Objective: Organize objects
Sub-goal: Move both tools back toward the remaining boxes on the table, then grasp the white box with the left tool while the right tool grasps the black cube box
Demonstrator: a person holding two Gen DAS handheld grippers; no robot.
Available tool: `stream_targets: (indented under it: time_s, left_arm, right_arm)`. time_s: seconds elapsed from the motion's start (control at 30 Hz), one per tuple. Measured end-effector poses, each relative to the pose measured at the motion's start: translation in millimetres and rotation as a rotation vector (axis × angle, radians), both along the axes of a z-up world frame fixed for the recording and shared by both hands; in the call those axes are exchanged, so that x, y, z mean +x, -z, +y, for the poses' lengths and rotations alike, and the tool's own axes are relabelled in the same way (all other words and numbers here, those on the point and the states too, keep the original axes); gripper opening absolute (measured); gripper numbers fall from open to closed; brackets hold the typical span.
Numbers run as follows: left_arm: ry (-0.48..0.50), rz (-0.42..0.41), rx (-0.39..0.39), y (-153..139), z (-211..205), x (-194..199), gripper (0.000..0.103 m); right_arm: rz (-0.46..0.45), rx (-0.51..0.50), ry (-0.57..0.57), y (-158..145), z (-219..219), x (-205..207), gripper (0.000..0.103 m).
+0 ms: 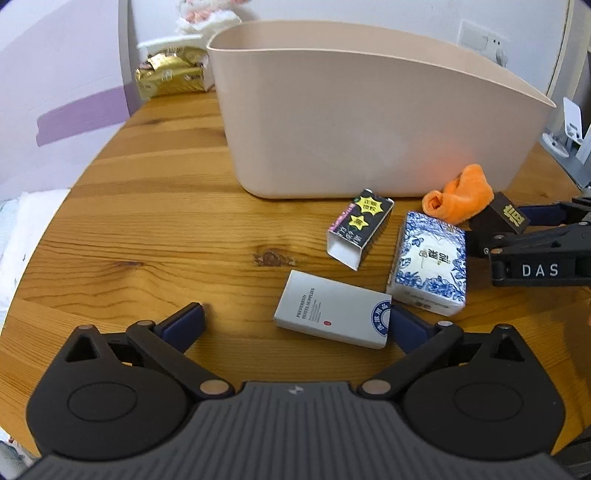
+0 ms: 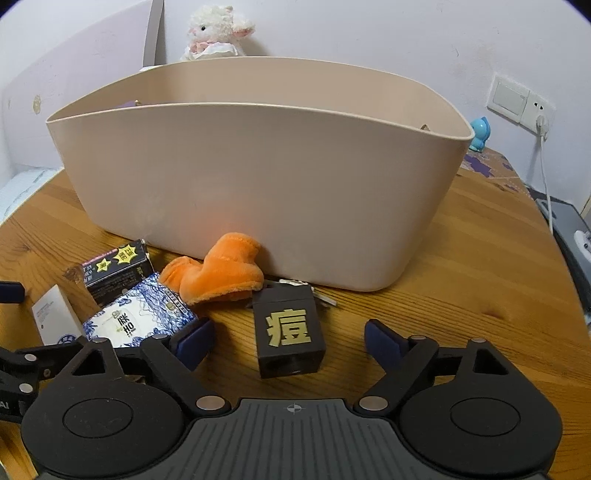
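A tall beige bin (image 1: 369, 122) (image 2: 258, 184) stands on the wooden table. In front of it lie a white box (image 1: 332, 310) (image 2: 55, 319), a black box with yellow stars (image 1: 360, 229) (image 2: 116, 267), a blue-and-white tissue pack (image 1: 428, 264) (image 2: 140, 317), an orange plush piece (image 1: 460, 199) (image 2: 218, 275) and a black block with a gold character (image 1: 500, 216) (image 2: 290, 332). My left gripper (image 1: 295, 325) is open, the white box lying partly between its fingers. My right gripper (image 2: 290, 345) (image 1: 506, 230) is open around the black block, its pads apart from it.
Keys (image 2: 319, 295) lie behind the black block against the bin. A gold packet (image 1: 170, 75) and a plush lamb (image 2: 214, 33) sit behind the bin. A blue toy (image 2: 480, 133) and wall socket (image 2: 517, 101) are at the back right. The table edge curves at the left.
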State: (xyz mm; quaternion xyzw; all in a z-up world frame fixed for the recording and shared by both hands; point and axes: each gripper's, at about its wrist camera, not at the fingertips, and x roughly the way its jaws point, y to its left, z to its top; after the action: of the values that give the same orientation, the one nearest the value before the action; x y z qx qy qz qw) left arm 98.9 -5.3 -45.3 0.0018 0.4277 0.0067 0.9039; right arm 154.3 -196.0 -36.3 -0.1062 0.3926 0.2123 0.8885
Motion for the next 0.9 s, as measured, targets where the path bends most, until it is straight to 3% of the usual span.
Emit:
stream_targets:
  time_s: [0.23, 0.37, 0.53, 0.9]
  left_arm:
    - [-0.005, 0.001, 0.000, -5, -1, -2, 0.100]
    - [-0.025, -0.015, -0.003, -8, 4, -5, 0.082]
    - [-0.038, -0.031, -0.006, -11, 13, -7, 0.065]
    - [-0.029, -0.045, -0.043, -13, 21, -9, 0.063]
  right_arm:
    - [-0.014, 0.025, -0.017, -1, -4, -4, 0.054]
    - [-0.019, 0.029, -0.016, -2, -11, -7, 0.033]
    - [-0.014, 0.037, -0.016, -4, -13, -10, 0.030]
    - [-0.009, 0.073, 0.022, -19, -17, -18, 0.029]
